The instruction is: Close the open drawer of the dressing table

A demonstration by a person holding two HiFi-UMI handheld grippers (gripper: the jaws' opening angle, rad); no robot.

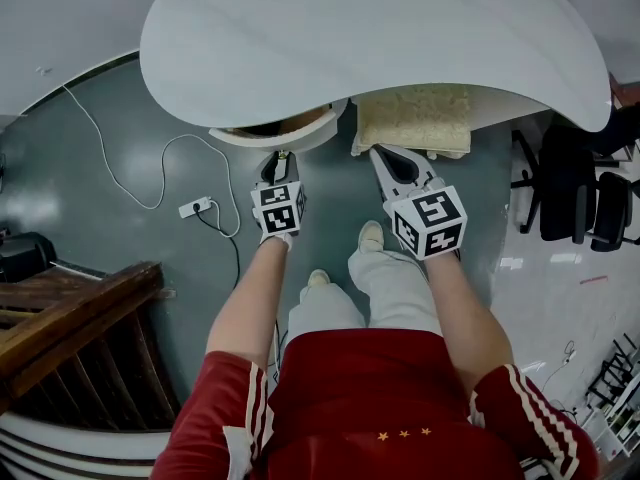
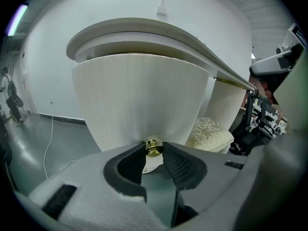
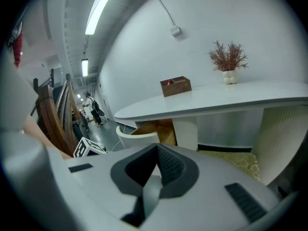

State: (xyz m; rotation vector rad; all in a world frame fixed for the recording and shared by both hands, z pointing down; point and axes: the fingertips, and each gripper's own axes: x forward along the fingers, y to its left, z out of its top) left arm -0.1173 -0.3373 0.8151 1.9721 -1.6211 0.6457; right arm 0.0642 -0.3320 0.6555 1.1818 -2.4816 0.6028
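Note:
The white dressing table [image 1: 380, 38] has a curved drawer [image 1: 250, 138] standing part-way out below its top, its wooden inside showing. In the left gripper view the ribbed white drawer front [image 2: 139, 95] fills the middle, with a gold knob [image 2: 153, 146] at its lower edge. My left gripper [image 2: 154, 150] is shut on that knob, one pad on each side. It sits just in front of the drawer in the head view [image 1: 281, 160]. My right gripper [image 1: 385, 158] hovers to the right, before the cream stool [image 1: 412, 118], shut and empty [image 3: 156, 150]. From there the drawer [image 3: 139, 136] shows at left.
A power strip [image 1: 195, 207] and white cable lie on the grey floor to the left. A wooden stair rail [image 1: 70, 318] stands at lower left, black chairs [image 1: 580, 188] at right. On the tabletop are a brown box [image 3: 175, 86] and a small vase of dried twigs [image 3: 229, 61].

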